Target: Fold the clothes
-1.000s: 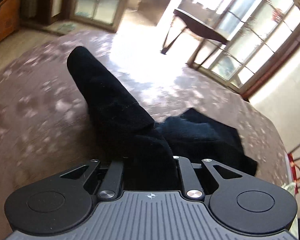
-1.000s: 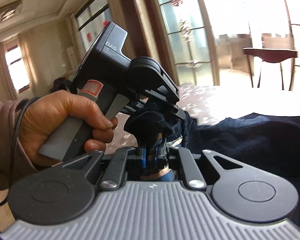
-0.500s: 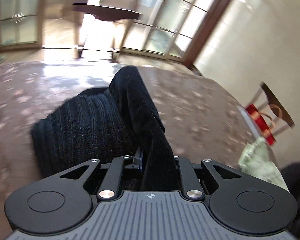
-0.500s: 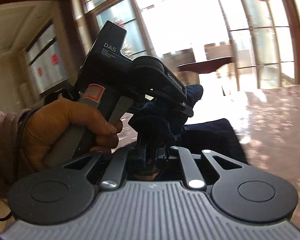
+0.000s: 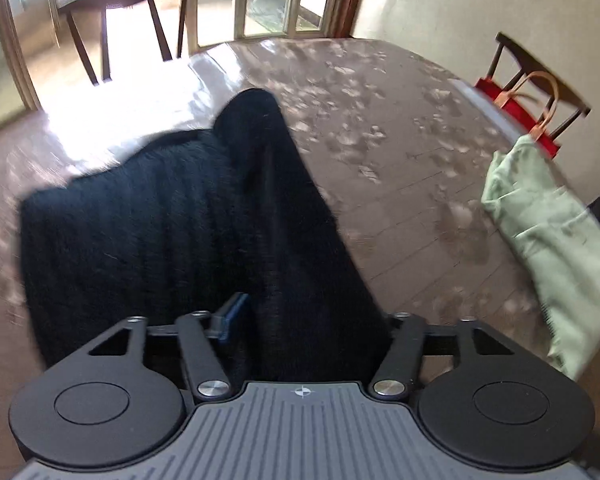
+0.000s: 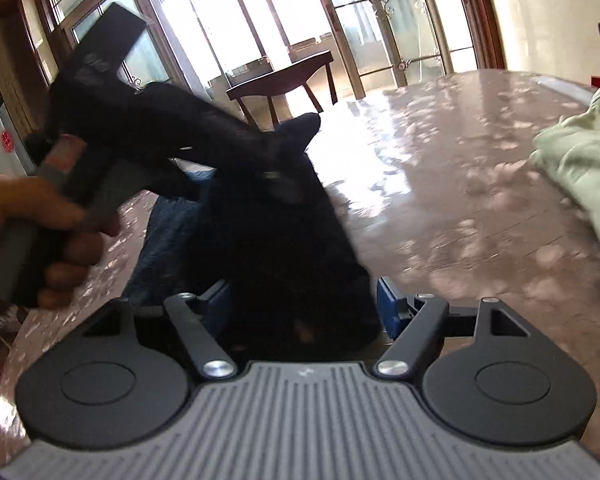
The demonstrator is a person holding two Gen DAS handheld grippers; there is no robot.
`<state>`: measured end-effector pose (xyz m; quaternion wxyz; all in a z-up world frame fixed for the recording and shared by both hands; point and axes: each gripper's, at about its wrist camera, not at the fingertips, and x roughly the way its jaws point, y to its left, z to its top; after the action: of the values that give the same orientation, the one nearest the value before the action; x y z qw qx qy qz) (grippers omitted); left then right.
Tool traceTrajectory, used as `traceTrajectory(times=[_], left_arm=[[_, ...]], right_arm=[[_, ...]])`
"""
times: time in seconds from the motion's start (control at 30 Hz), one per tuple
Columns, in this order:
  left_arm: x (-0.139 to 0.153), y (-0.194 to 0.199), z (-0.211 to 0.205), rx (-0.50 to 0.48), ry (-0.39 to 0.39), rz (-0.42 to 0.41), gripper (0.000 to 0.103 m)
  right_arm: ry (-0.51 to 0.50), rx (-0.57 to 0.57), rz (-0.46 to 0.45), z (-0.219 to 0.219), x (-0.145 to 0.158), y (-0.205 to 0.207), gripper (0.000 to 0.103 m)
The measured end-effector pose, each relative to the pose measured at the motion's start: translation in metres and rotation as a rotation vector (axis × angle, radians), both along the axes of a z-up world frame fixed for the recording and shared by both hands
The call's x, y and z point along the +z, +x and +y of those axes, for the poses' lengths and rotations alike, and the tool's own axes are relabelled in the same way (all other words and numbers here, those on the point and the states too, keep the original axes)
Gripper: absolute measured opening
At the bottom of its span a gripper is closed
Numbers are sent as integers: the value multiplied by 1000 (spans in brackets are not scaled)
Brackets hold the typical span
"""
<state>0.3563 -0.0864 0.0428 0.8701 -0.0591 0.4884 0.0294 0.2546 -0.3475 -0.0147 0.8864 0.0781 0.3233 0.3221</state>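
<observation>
The table [image 5: 420, 184], a broad surface of mottled reddish-brown sheen, filled most of both wrist views, with sun glare falling across its far side. Glazed doors [image 6: 400, 36] closed the room behind it, and a dark wooden side table [image 6: 284, 76] stood on the floor in front of them.

The black knitted garment [image 5: 140, 232] lay on the table, spread flat to the left in the left wrist view. One long fold of it rose as a ridge toward the camera and ran in between the fingers of the left gripper [image 5: 304, 316].

A pale green garment [image 5: 552, 232] lay bunched at the table's right edge, well apart from the black one. Behind it a red bag [image 5: 516, 108] with tan handles sat on a chair.

The left gripper's jaws were opening, standing wide, with the ridge of black cloth lying loosely between them; only the left blue pad showed, clear of the fabric.

The right gripper [image 6: 304, 304] likewise had its jaws opening and set wide, a mound of the black garment resting between the two blue pads. Whether the cloth brushed them could not be told.

In the right wrist view the person's left hand [image 6: 48, 232] gripped the handle of the left gripper, blurred, above the cloth.
</observation>
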Motion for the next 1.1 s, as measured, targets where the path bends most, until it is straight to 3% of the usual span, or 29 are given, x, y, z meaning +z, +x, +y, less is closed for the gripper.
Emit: traceTrajectory(times=[0.07, 0.17, 0.37, 0.57, 0.73, 0.9, 1.0, 1.1], left_arm=[[11, -11, 4, 7, 65, -9, 74], [27, -29, 22, 60, 67, -35, 77], [44, -65, 75, 239, -141, -86, 85], [44, -46, 71, 209, -164, -78, 85], [64, -17, 55, 123, -255, -109, 88], [102, -10, 28, 12, -187, -213, 99], [103, -18, 29, 43, -139, -169, 101], [89, -37, 46, 138, -102, -83, 101]], right_arm=[[4, -1, -25, -19, 10, -3, 74], [27, -33, -57, -30, 25, -1, 75], [88, -39, -85, -30, 49, 5, 78], [221, 179, -130, 0, 96, -20, 79], [260, 341, -176, 9, 110, -47, 79], [263, 395, -160, 7, 104, -60, 89], [237, 373, -153, 13, 95, -53, 89], [197, 342, -140, 13, 87, -46, 89]])
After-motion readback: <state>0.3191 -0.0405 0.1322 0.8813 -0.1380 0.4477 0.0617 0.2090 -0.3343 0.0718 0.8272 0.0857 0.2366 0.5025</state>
